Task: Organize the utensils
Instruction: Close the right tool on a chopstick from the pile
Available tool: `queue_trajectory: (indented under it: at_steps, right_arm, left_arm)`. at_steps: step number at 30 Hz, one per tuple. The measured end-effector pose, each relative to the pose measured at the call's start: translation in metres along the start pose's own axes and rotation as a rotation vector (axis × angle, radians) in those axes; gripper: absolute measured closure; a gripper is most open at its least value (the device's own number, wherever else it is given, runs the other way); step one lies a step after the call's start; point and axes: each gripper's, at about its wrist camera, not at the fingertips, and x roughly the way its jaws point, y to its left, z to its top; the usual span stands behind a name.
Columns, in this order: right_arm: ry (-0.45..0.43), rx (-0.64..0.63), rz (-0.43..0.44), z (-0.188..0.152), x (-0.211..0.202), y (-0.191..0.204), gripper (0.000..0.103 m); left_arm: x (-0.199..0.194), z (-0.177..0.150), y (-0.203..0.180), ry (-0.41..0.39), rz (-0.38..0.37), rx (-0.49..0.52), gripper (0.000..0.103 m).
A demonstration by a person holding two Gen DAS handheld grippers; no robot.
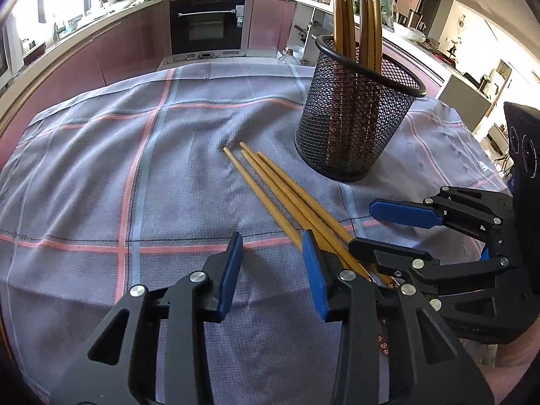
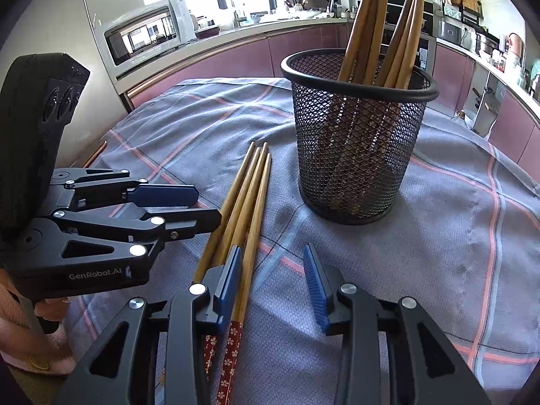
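Left gripper (image 1: 272, 271): its two blue fingers are spread wide and hold nothing. It hangs low over the cloth, just beside the loose sticks. Its right finger (image 1: 315, 275) covers part of them in the left view.

Right gripper (image 2: 273, 285): wide too, with nothing held. Its left finger (image 2: 231, 281) is over the loose sticks, and one stick lies in the gap between the two fingers. I cannot tell if the finger touches them.

Loose chopsticks (image 1: 287, 199): four wooden sticks lie flat on the cloth, side by side and close together. Their thin tips point toward the back of the table. Their thick ends near the right gripper are red with small flowers.

Cup (image 2: 357, 135): a black mesh cup stands upright on the cloth, near the tips of the loose sticks but apart from them.

Chopsticks in the cup (image 2: 381, 27): several brown sticks stand in the cup and lean on its rim, tips up.

Cloth (image 1: 101, 175): a gray cloth with pink and light blue lines covers the table.

Behind: a kitchen with pink cupboards, a dark oven (image 1: 207, 23) and a silver microwave (image 2: 145, 33).
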Motion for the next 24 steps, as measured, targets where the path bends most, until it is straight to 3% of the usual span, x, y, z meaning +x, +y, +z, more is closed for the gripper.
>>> queue_trajectory:
  at_steps: [12,16,20,24]
  right_arm:
    - [-0.003,-0.036,-0.044,0.007,0.01,0.007,0.073]
    - [-0.003,-0.029,-0.038,0.008,0.01,0.006,0.074]
    - [-0.005,-0.021,-0.028,0.008,0.01,0.005,0.073]
    - [-0.005,-0.02,-0.025,0.009,0.01,0.004,0.074]
  left_arm:
    - [0.006,0.008,0.001,0.018,0.001,-0.011,0.064]
    - [0.004,0.007,0.004,0.022,0.005,-0.005,0.069]
    - [-0.002,0.008,0.01,0.003,-0.066,-0.047,0.069]
    - [0.002,0.011,0.001,0.006,-0.061,-0.019,0.069]
